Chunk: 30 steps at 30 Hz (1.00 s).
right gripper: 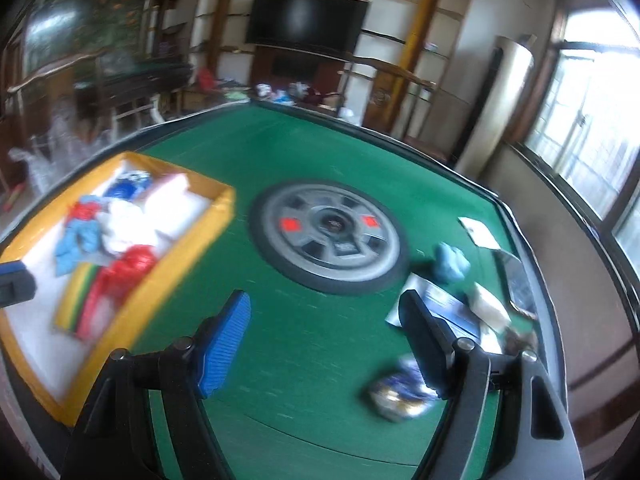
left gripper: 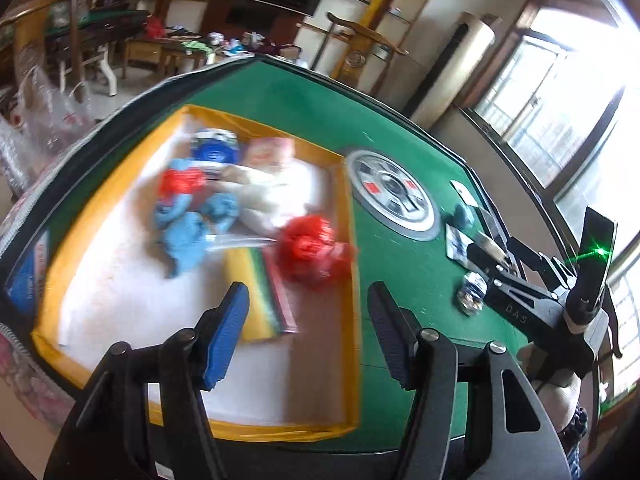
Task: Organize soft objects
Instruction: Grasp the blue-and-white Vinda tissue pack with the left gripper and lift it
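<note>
Left wrist view: we see the left gripper [left gripper: 308, 328] released, nothing between its pads, hanging over the yellow-walled tray [left gripper: 344, 216] on the green desk [left gripper: 400, 280]. Inside the tray, blurred, lie a red bag [left gripper: 310, 250], blue cloths [left gripper: 188, 236], a white soft lump [left gripper: 268, 200] and a striped pad [left gripper: 260, 300], half hidden. Right wrist view: the right gripper [right gripper: 324, 340] is released too, empty, over bare felt. Beside its right finger a smeared shiny packet [right gripper: 396, 396], partly covered; farther off a blue soft piece [right gripper: 452, 262] among papers we can't read.
</note>
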Tool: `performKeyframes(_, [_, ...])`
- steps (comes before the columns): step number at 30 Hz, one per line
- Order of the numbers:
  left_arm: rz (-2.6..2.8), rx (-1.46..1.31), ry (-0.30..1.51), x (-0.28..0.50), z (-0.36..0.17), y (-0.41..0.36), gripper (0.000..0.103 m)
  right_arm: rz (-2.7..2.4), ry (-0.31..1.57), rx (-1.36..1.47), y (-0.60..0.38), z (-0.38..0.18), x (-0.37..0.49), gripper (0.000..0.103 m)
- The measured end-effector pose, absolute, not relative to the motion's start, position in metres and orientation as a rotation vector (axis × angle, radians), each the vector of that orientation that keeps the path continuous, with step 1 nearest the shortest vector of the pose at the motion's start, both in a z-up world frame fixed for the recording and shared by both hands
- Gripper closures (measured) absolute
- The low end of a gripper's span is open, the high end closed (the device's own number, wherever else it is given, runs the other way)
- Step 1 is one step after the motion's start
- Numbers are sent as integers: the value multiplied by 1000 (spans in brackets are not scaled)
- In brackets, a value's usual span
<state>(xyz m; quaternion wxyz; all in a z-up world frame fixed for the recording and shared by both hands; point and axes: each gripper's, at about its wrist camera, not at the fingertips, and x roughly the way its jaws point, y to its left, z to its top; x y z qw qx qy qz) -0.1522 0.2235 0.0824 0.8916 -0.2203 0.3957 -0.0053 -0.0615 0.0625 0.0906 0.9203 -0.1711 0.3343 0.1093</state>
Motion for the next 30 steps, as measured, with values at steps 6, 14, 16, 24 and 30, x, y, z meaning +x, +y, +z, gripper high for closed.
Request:
performKeyframes(6, [-96,-398,845,-138,91,177,43,113,570,-198,-31,101,-57,6])
performKeyframes(14, [-241,-296,920,-97,80,95,43,53,679,185,-157,69,-7,6])
performKeyframes(16, [-272,-261,931,-87,76,73,43,57,675,257,-174,60,-7,6])
performKeyframes(24, [-358,-60,943,-31,51,-25,43,60,687,388,-206,52,-9,6])
performKeyframes(30, [-376,91,911,-10,39,-71,41,26,691,547,-240,44,-10,6])
